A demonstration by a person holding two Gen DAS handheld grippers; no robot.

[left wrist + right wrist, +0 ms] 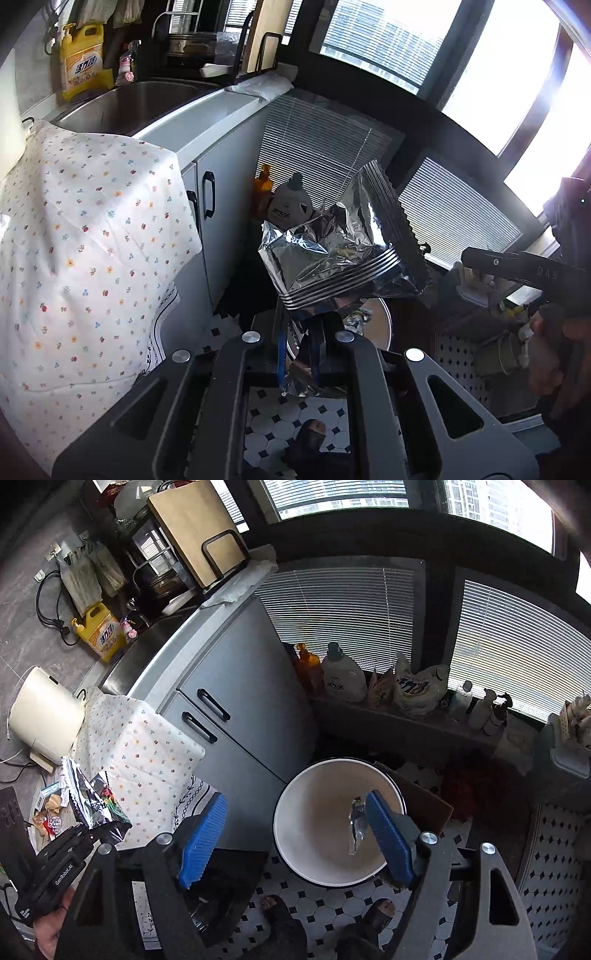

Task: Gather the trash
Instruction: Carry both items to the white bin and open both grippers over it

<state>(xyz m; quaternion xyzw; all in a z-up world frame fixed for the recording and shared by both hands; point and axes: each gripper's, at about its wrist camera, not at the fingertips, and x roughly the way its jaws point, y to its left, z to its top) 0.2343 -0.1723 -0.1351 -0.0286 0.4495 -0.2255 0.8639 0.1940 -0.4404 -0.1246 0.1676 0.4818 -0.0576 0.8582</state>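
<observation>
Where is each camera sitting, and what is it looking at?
Left wrist: on the left gripper, looking down past its foil bag at the cabinet; the right hand and a foot show.
Right wrist: on the open right gripper, looking down into the bin; the left hand and feet show.
Both see the cabinet, yellow jug and floral cloth.

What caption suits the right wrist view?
Open right gripper above the white bin, a small foil scrap by its finger.

Crinkled glossy foil wrapper (332, 254); brushed steel sink (129, 107); matt floral cloth (85, 240); wooden board (195, 531).
</observation>
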